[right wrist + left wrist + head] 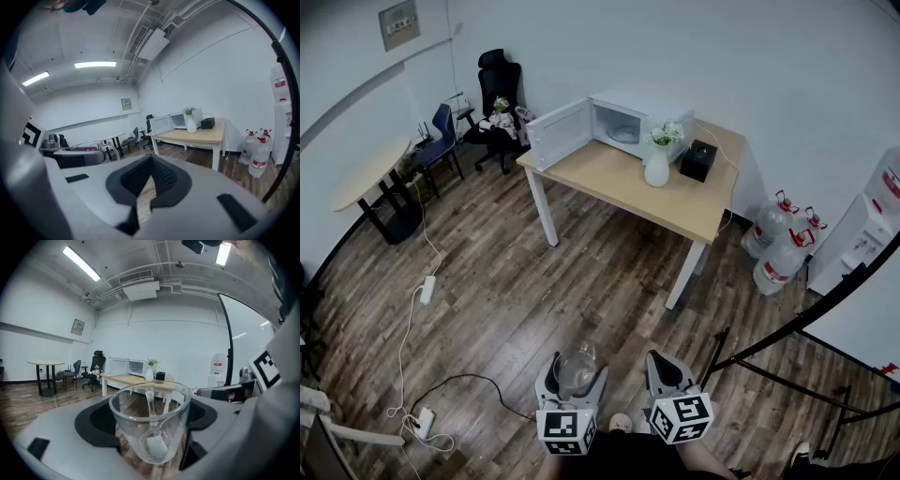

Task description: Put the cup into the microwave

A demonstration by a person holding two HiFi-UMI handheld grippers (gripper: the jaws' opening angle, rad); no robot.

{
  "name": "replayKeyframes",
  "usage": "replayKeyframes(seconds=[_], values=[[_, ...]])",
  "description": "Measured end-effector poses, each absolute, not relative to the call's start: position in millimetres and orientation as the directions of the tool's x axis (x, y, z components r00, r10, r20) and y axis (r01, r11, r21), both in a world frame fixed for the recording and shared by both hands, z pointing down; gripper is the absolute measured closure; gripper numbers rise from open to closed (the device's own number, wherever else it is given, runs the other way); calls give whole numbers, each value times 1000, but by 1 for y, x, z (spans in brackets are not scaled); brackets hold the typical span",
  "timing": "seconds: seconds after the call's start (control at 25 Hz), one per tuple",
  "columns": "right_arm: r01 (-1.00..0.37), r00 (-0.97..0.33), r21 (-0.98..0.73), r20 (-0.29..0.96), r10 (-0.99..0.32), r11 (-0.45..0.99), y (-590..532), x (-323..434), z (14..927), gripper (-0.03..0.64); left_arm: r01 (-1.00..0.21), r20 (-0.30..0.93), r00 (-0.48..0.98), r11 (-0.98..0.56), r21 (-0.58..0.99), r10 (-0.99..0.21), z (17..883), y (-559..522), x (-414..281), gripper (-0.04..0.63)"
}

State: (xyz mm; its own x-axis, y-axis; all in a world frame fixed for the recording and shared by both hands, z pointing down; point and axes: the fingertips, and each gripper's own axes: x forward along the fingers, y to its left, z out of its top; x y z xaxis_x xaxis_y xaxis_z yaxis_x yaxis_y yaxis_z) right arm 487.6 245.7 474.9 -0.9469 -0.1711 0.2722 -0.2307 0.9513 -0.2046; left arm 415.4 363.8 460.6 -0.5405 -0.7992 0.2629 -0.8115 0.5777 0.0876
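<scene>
A clear glass cup [577, 367] with a handle sits upright between the jaws of my left gripper [575, 377], which grips it by its sides. In the left gripper view the cup [150, 423] fills the middle, with the black pads [101, 420] against it. My right gripper [668, 368] hangs beside it on the right, holding nothing, its pads [164, 176] meeting at the tips. The white microwave [628, 124] stands far ahead at the back of a wooden table [609, 178], its door [560, 133] swung open to the left. Both grippers are over the floor, well short of the table.
On the table stand a white vase with flowers [657, 164] and a black box [698, 159]. Water bottles [783, 244] and a dispenser [872, 225] are at the right wall. An office chair [499, 89], a round table [370, 173] and a floor cable with a power strip [427, 289] lie to the left.
</scene>
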Motion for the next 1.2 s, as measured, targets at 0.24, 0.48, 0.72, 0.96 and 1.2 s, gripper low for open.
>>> replayKeyframes(seconds=[0.24,0.48,0.72,0.96,1.2], values=[[-262,-944,-195,256,-208,945,248,490,472,624,-820,267,-528,566,85,-806,459,366,419,187],[-284,-937,-197,264,-228,938,242,492,478,623,-819,273,-529,567,83,-804,462,364,418,187],[-286,-931,-217,294,-217,933,244,489,485,623,-819,282,-526,567,89,-803,462,362,417,187],[-276,-931,-206,300,-208,939,245,481,488,623,-815,275,-528,570,100,-803,462,359,408,187],[-286,-926,-203,309,-216,936,235,472,490,623,-802,291,-543,589,98,-788,466,357,392,187]])
